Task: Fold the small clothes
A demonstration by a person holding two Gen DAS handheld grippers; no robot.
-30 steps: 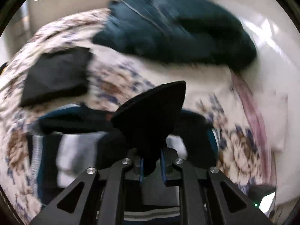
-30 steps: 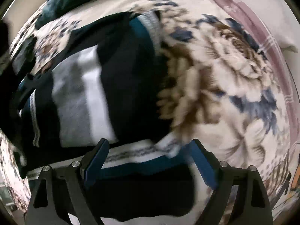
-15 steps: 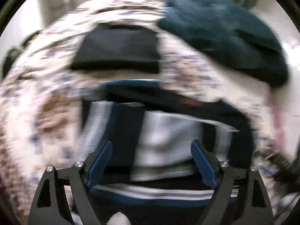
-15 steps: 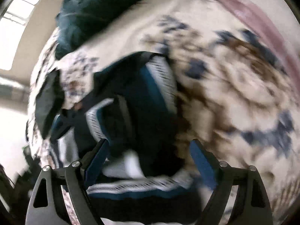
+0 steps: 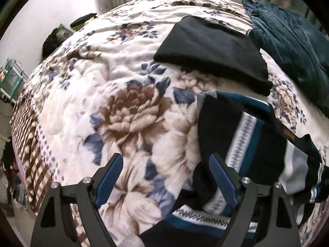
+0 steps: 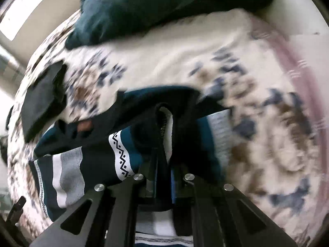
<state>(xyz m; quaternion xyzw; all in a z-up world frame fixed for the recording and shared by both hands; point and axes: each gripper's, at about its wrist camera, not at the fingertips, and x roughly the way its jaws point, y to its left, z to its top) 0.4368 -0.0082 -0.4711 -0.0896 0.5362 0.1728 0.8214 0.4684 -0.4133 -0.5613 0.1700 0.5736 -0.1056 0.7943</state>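
A small dark sweater [image 5: 244, 135] with teal, white and grey patterned bands lies partly folded on the floral blanket [image 5: 131, 111]. My left gripper [image 5: 166, 173] is open and empty, low over the blanket at the sweater's left edge. In the right wrist view my right gripper [image 6: 167, 123] is shut on a fold of the sweater [image 6: 98, 160], holding its dark edge pinched up above the bed.
A folded black garment [image 5: 213, 53] lies behind the sweater, also in the right wrist view [image 6: 43, 98]. A dark teal fleece pile [image 5: 292, 41] sits at the back right, seen too in the right wrist view [image 6: 164, 6]. The bed edge drops at left.
My left gripper let go of the dark cloth, opened and swung left over the blanket. My right gripper closed on a fold of the sweater and lifted it.
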